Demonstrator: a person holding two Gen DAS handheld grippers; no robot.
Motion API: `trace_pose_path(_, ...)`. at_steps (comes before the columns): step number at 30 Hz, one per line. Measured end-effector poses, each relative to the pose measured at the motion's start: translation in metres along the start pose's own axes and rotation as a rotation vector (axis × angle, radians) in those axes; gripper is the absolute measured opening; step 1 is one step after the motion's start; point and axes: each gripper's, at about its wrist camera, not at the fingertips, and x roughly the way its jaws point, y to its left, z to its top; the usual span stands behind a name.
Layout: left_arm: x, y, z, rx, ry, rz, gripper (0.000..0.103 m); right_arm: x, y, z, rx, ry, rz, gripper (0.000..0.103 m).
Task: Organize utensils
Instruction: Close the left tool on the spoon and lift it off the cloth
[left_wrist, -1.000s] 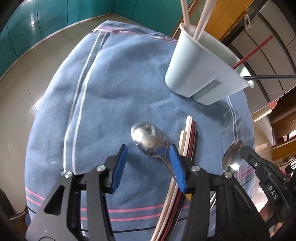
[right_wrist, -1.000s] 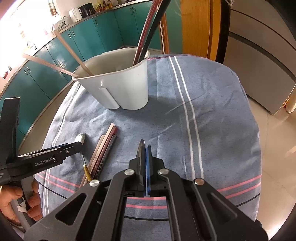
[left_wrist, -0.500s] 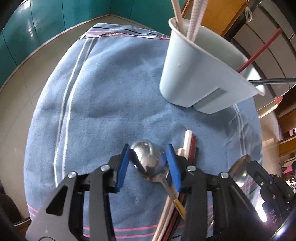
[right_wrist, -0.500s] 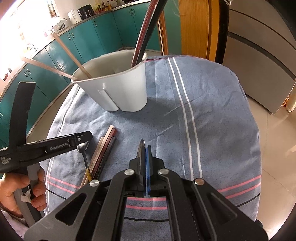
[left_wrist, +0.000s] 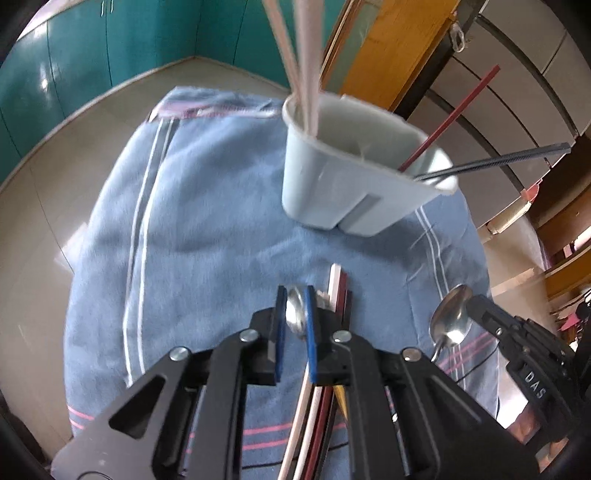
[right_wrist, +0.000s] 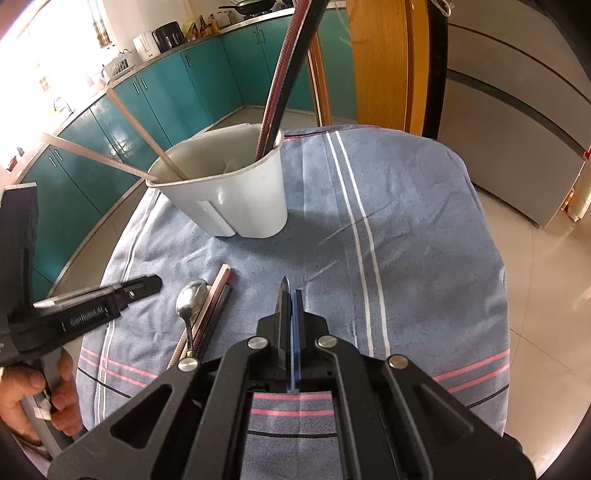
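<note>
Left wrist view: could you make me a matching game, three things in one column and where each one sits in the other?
Things:
1. red chopstick
2. loose chopsticks
3. spoon at right edge

Places:
a. clamped in the right gripper
b. lying flat on the blue cloth
c. leaning in the pale holder

Pairs: 1-c, 2-b, 3-a.

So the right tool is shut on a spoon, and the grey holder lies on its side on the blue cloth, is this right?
Not quite. The grey holder does not lie on its side: it stands upright on the blue cloth, chopsticks in it, as the right wrist view shows. The right tool is indeed shut on a spoon.
</note>
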Motion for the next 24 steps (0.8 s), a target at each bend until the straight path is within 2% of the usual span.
trace_pose_path(1, 0.004, 0.002, -0.003, -0.017, 0.016, -0.015, 0.019, 0.001, 0.0, 0.0, 0.001, 0.002, 0.0, 0.001)
trace_pose_path(5, 0.018, 0.012, -0.016, -0.091, 0.078, -0.085, 0.03, 0.0, 0.0, -0.002, -0.003, 0.003, 0.004, 0.001)
trace_pose_path(8, 0.029, 0.021, -0.022, -0.149, 0.112, -0.127, 0.031, 0.0, 0.0, -0.001, -0.002, 0.002, 0.003, 0.001)
trace_pose_path(15, 0.04, 0.029, -0.017, -0.246, 0.106, -0.243, 0.034, 0.003, -0.003, -0.001, 0.006, 0.003, 0.0, 0.001)
trace_pose_path(19, 0.045, 0.032, -0.016, -0.299, 0.096, -0.312, 0.032, 0.005, -0.005, -0.001, 0.003, 0.002, -0.004, 0.001)
trace_pose_path(20, 0.047, 0.033, -0.015, -0.31, 0.096, -0.329, 0.029, 0.005, -0.006, -0.001, 0.003, 0.001, -0.004, 0.001)
trace_pose_path(21, 0.049, 0.034, -0.015, -0.317, 0.099, -0.341, 0.02, 0.005, -0.006, 0.0, 0.004, 0.0, -0.004, 0.001)
trace_pose_path(24, 0.051, 0.03, -0.013, -0.31, 0.1, -0.379, 0.016, 0.006, -0.008, 0.0, 0.01, -0.001, -0.006, 0.001)
